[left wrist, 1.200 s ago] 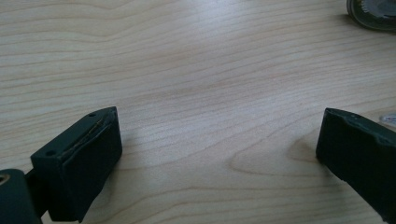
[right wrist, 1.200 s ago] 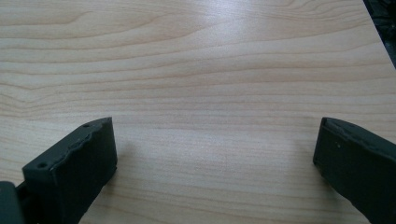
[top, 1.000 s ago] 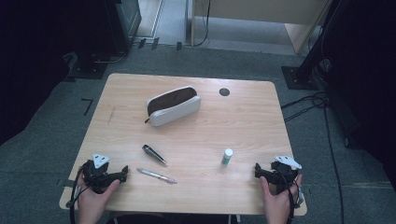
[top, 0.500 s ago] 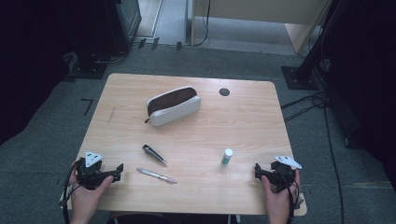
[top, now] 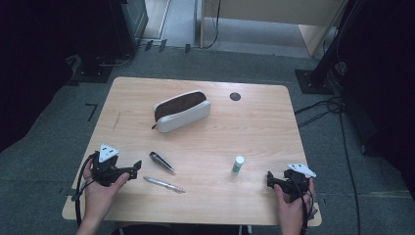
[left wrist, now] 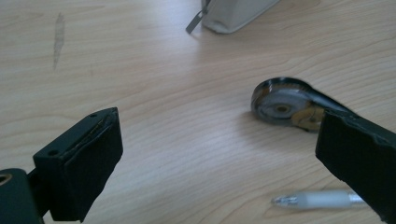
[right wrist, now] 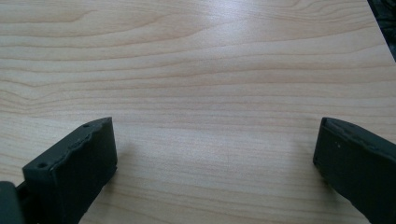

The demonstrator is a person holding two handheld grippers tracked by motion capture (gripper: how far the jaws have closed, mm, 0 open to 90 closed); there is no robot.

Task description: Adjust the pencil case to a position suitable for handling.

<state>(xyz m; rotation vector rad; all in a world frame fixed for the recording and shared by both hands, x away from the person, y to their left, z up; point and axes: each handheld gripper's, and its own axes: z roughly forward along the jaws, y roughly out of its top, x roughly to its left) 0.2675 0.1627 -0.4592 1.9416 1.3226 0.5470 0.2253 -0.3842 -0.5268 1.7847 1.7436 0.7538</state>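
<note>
The left gripper [top: 128,171] sits low over the near left part of the table [top: 254,132], its jaws spread wide with nothing between them. In the left gripper view the two black pads frame bare wood, and just beyond the right-hand jaw lies a dark correction-tape dispenser [left wrist: 292,105], its round clear-sided end turned toward the camera and its tail running behind that jaw. Below it, close to the same jaw's inner face, a silver pen [left wrist: 317,199] lies flat with its tip pointing into the gap — neither thing touches a pad, as far as can be seen. Farther ahead of the jaws, past the dispenser, the corner of a white pencil case [left wrist: 233,14] with its zip pull shows at the top edge; from above, the case [top: 182,111] lies open-topped with a brown lining, well apart from both grippers. The right gripper [top: 272,180] rests at the near right edge, jaws likewise wide apart and empty — its own view has plain wood grain between the pads. A small white glue stick [top: 238,164] with a green band stands upright, ahead of those jaws and a little to the side.
</note>
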